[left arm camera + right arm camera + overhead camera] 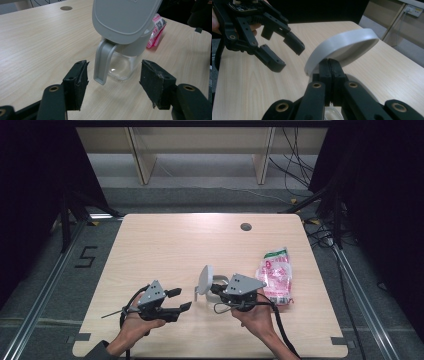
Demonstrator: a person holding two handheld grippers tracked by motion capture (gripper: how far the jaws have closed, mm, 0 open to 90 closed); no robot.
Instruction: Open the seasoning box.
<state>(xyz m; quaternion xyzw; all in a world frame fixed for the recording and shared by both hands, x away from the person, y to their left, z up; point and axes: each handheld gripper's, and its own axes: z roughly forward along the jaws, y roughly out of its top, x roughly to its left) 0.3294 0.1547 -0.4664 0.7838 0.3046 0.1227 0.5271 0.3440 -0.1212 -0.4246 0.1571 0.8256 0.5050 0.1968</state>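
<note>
Glass jar (122, 67), a small clear square-sided one with a grey plastic collar and a hinged grey flip lid (123, 16), stands near the middle of the counter (165, 245), a little toward your right, and its lid is tipped up and open. Your right gripper (329, 72) has its jaws pressed fully together; they seem to pinch the lid's lower edge or its tab, though from that gripper's view you cannot see exactly what sits between the pads. Keep that pinch steady and low so the jar does not rock or lift off the wood. Your left gripper (112, 82) is just in front of the jar with its jaws spread wide and nothing in them; the grey latch arm (103, 62) hanging down the jar's front sits between the two pads but apart from both. If you mean to steady the body, I would bring the left jaws in level around the glass below the collar, not onto the thin arm, which looks likely to flex or slip. Close slowly, and centre the jar first so that both pads meet it together. Behind the jar, well apart toward the right edge, lies a pink and white plastic packet (276, 274); keep your right forearm from sweeping it.
</note>
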